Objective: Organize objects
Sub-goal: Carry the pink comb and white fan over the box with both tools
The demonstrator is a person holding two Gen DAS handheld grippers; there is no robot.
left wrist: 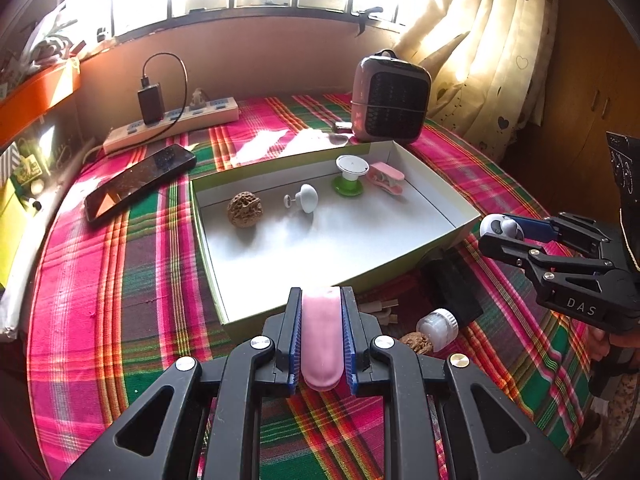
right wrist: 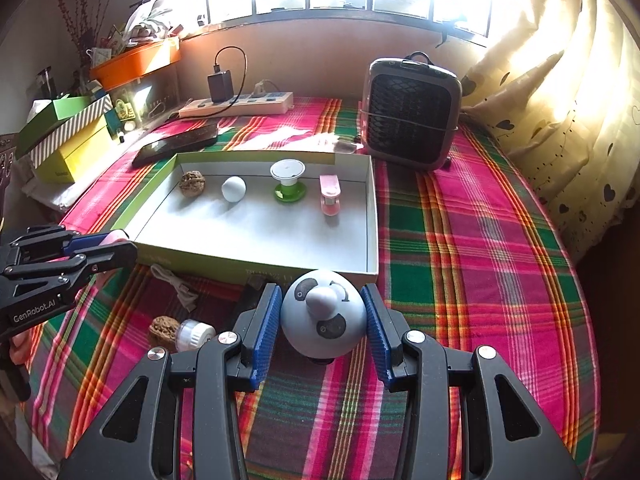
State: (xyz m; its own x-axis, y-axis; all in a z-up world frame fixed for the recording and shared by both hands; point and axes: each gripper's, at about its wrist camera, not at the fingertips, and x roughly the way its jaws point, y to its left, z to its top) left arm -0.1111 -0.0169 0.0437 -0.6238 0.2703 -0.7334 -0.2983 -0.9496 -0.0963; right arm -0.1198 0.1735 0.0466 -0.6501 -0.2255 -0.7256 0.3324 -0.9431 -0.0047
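An open white box with green walls [left wrist: 424, 250] [right wrist: 372, 208] lies on the plaid cloth. Inside it are a walnut [left wrist: 244, 209] [right wrist: 192, 184], a white knob [left wrist: 307, 197] [right wrist: 233, 189], a green-and-white spool [left wrist: 349, 175] [right wrist: 289, 180] and a pink clip [left wrist: 385, 176] [right wrist: 330, 195]. My left gripper [left wrist: 321, 300] is shut on a pink oblong piece [left wrist: 321, 340], just before the box's near wall. My right gripper [right wrist: 320, 300] is shut on a grey panda ball [right wrist: 322, 318] [left wrist: 500, 226], at the box's near right corner.
On the cloth in front of the box lie a walnut [right wrist: 162, 332] [left wrist: 418, 342], a small white bottle [right wrist: 196, 334] [left wrist: 438, 328], a white cable [right wrist: 176, 282] and a black item [left wrist: 452, 284]. Behind are a phone [left wrist: 136, 184], power strip [left wrist: 172, 124] and heater [right wrist: 412, 114].
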